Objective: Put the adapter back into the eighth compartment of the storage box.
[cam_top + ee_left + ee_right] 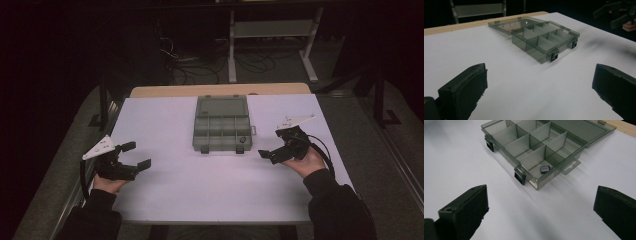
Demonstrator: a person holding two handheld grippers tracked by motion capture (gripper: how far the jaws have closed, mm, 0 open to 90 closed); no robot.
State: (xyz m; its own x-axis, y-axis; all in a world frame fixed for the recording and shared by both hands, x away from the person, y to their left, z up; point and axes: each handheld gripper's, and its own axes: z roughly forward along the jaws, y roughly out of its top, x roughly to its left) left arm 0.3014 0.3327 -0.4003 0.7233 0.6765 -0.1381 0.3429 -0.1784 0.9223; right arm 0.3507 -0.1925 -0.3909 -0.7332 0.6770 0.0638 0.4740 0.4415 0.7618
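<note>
With both the left gripper and right gripper hovering released, either risks nudging the light open organizer box lying mid-worktop, jolting its small dark piece.

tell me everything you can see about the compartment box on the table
The compartment box is smoky grey see-through plastic, lying flat on the white table top between the two grippers, neither touching it. Its hinged lid is folded fully open, flat behind it. Dividers split it into small compartments; two black latches sit on the front. One small dark square piece lies in a corner compartment.
</note>
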